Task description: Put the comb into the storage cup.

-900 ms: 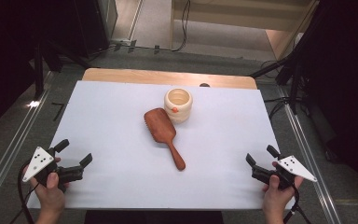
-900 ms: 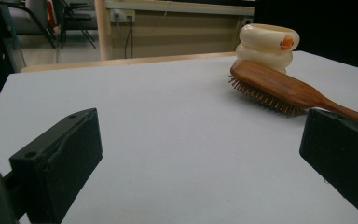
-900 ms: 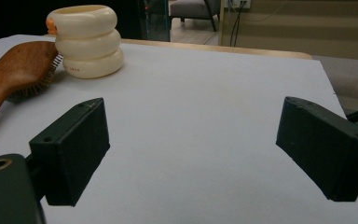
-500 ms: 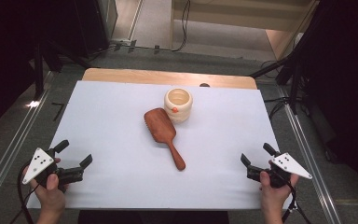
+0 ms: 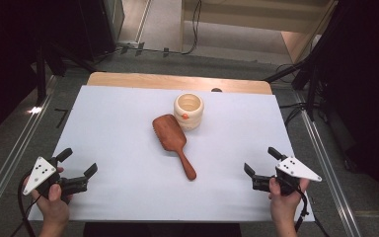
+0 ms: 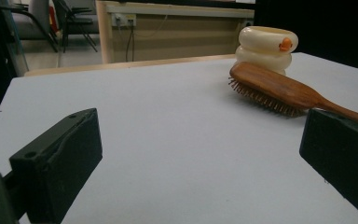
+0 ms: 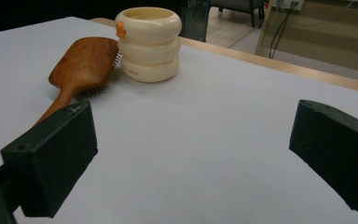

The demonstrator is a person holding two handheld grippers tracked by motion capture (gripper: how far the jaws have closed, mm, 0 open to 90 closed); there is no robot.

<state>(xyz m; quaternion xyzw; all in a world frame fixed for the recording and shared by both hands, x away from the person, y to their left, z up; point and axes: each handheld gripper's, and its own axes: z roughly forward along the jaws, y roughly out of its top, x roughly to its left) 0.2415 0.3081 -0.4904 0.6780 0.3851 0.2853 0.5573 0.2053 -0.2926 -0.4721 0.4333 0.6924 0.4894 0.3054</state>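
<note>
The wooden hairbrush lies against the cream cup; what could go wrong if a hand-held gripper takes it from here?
1. The hairbrush rests its head against the cream cup. Pulling it away carelessly may push or tip the cup.
2. The brush lies bristles down, head propped, and its handle is thin and rounded. The open right hand-held gripper might slip off it or pinch it askew.
3. The left hand-held gripper is also open and near; both reaching for the handle could collide.

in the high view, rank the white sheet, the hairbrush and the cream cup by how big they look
1. White sheet, by far the largest.
2. Hairbrush, longer than the cup is wide.
3. Cream cup, smallest; it sits slightly farther from the camera, but the order holds.
</note>
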